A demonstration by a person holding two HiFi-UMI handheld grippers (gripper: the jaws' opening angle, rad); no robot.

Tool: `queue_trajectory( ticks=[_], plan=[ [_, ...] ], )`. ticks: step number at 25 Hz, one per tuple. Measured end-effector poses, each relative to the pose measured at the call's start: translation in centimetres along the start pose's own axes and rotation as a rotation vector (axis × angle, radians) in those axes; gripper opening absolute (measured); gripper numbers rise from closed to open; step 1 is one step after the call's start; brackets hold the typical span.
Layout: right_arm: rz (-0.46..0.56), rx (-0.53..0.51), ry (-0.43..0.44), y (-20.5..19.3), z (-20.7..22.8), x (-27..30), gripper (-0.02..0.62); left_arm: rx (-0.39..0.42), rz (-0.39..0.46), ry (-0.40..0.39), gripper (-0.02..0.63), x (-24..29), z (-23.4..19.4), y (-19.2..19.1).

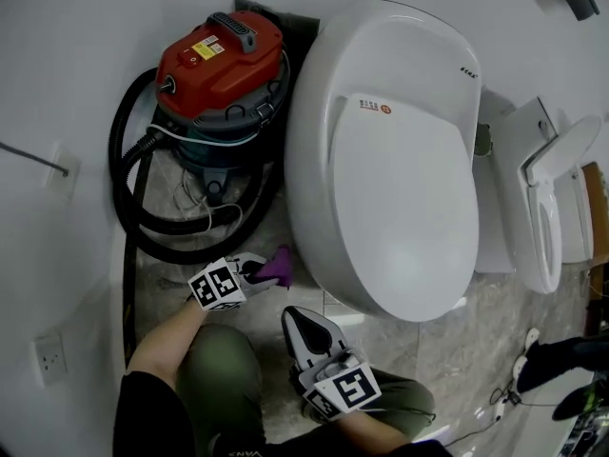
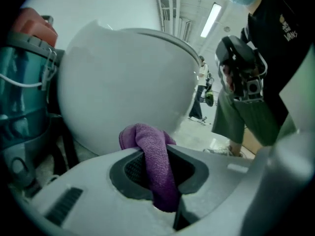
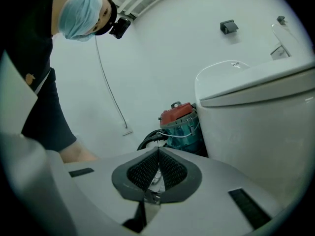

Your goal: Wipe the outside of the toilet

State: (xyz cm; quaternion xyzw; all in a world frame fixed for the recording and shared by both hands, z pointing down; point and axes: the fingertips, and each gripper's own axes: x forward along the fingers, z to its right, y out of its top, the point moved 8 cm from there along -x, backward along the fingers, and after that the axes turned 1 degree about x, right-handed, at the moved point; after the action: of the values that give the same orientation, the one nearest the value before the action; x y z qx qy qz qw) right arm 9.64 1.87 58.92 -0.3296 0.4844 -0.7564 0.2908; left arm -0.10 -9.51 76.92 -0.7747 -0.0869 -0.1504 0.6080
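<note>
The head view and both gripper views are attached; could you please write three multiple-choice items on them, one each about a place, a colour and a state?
1. In the head view, the vacuum cleaner stands:
A. left of the toilet
B. right of it
C. on top of it

2. The cloth in the left tool is:
A. green
B. purple
C. yellow

3. The right tool is:
A. wide open
B. shut on the cloth
C. shut, holding nothing

Answers:
1 A: the red-topped vacuum sits between the wall and the toilet's left side.
2 B: the left gripper view shows purple fabric clamped between the jaws.
3 C: the right gripper view shows the jaws meeting with nothing between them.
</note>
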Motion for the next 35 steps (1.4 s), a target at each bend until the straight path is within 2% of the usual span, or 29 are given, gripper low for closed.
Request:
queue_trajectory(
  ticks=[2,4,8,10,15,18,20,23,29,33,35],
  plan=[
    [-0.018,0.015,0.012,-0.5,-0.4,0.2,0.0,-0.004,-0.045,-0.1,0.071,1.6,1.3,-0.7],
    [-0.025,0.018,0.02,-0.6,-0.6,0.4,0.0,-0.007,-0.074,-0.153,0.069,2.9,2.0,-1.0],
    [-0.037,0.021,0.006,-1.2,-0.5,0.2,0.0,-0.037,-0.075,-0.137,0.07,4.7,1.5,-0.8],
    [-0.035,0.025,-0.011,-1.2,-0.3,0.0,0.0,-0.068,-0.059,-0.09,0.069,5.2,0.5,-0.4],
    [-0.021,0.035,-0.049,-0.8,0.2,-0.8,0.0,-0.215,-0.017,0.033,0.069,5.5,-3.0,-0.9],
    [-0.032,0.047,-0.076,-0.9,0.6,-1.4,0.0,-0.256,-0.012,0.086,0.069,5.0,-5.1,-1.2],
    [-0.033,0.053,-0.09,-1.0,0.9,-1.8,-0.001,-0.266,-0.018,0.134,0.069,4.6,-6.9,-1.1],
    [-0.053,0.041,-0.099,-1.4,1.1,-2.5,0.0,-0.287,0.0,0.249,0.069,3.4,-10.4,-0.2],
    [-0.114,0.063,-0.119,-3.2,1.1,-4.3,0.0,-0.274,0.021,0.488,0.069,0.2,-18.9,4.7],
    [-0.137,0.074,-0.138,-3.7,1.2,-5.3,0.0,-0.216,-0.077,0.561,0.071,-0.1,-21.8,7.0],
    [-0.141,0.077,-0.144,-3.8,1.3,-5.4,0.0,-0.21,-0.096,0.576,0.071,0.0,-22.2,7.5]
  ],
)
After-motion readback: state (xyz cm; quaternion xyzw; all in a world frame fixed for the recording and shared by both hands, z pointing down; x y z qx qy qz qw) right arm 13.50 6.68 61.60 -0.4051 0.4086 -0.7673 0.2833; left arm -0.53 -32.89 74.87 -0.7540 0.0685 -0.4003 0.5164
